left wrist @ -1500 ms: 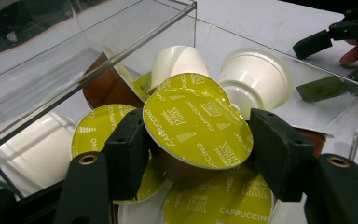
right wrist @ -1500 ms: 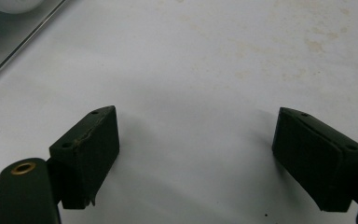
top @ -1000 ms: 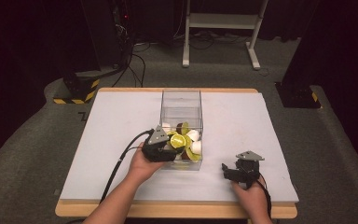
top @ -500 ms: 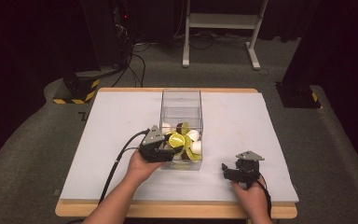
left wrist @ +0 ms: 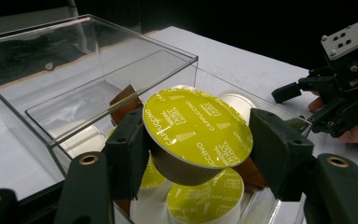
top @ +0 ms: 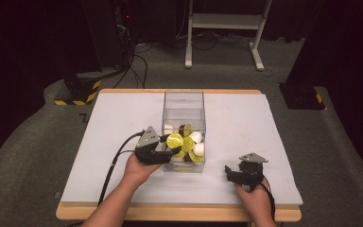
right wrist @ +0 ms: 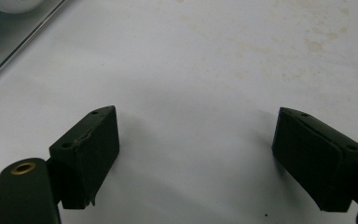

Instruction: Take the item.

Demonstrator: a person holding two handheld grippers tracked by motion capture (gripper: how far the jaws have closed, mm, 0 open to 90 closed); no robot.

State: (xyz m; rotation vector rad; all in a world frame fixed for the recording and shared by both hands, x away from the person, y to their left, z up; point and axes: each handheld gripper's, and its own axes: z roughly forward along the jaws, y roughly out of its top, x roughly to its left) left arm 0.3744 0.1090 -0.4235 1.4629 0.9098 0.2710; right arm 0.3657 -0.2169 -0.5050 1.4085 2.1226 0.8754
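My left claw (left wrist: 193,154) is clamped on a yellow-lidded coffee pod (left wrist: 196,126), and over the last second it has risen a little — the pod now hangs above the pile of pods in the clear box (top: 183,101), near its near-left corner. I judge it is coming out, not going in. My right claw (top: 240,171) rests wide open and empty on the bench (top: 113,118), well right of the box.

Capsules (top: 189,146) inside the box (top: 184,101) at table (top: 113,123) centre, nearer its front edge.
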